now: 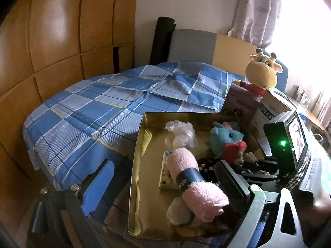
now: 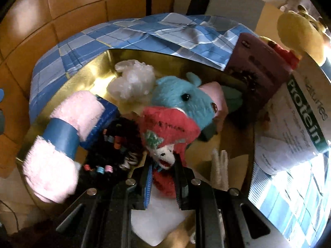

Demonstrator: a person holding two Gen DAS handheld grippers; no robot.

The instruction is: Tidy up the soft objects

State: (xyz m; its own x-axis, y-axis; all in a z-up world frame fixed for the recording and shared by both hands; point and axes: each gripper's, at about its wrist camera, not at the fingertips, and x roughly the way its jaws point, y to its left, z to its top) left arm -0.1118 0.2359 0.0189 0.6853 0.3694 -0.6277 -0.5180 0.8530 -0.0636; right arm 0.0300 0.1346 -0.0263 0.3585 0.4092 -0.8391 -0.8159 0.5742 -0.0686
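Bare floor of the gold tray (image 1: 142,186) lies open along its left wall and far-left corner; we could come down there. The tray's right half is crowded: pink rolled towel (image 1: 194,177) across the near middle, crumpled plastic bag (image 1: 182,133) behind it, blue plush (image 1: 224,136) and red plush (image 1: 234,149) packed together, dark beaded tangle (image 2: 111,142) between towel and plush. Right of the tray, the purple box (image 1: 242,103) and protein tub (image 2: 298,128) wall off that side, the yellow plush (image 1: 262,70) above them. The checked bedspread (image 1: 99,107) to our left lies flat and unobstructed.
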